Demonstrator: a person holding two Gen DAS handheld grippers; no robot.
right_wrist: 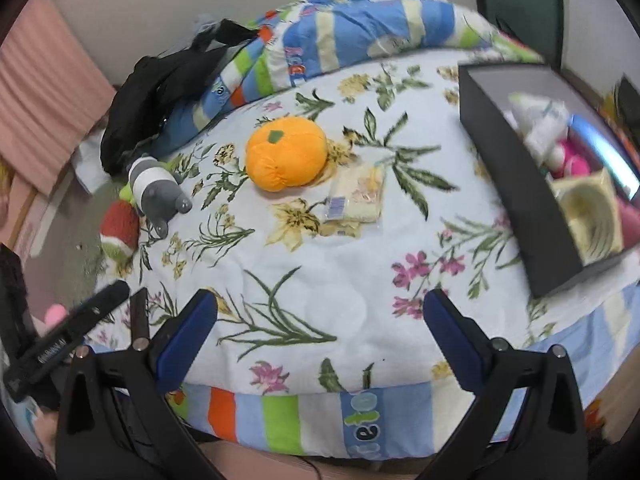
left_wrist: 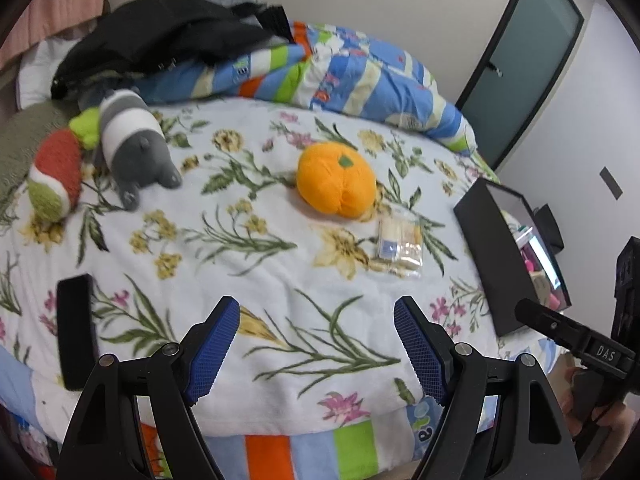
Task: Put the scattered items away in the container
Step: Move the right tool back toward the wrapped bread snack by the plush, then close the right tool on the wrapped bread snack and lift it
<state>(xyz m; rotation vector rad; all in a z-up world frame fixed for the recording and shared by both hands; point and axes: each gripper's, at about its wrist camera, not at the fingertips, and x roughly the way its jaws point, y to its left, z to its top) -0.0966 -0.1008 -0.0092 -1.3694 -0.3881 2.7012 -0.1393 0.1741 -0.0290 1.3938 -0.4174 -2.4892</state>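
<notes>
An orange plush pumpkin lies mid-bed on the floral blanket. A clear packet lies just right of it. A grey-and-white plush animal and a red-green plush lie at the left. A black phone-like slab lies near the left edge. The black box at the right holds several items. My left gripper and right gripper are both open and empty, above the near blanket.
A striped quilt and black clothing are piled at the back of the bed. The bed's front edge is just below the grippers. A door stands at the right.
</notes>
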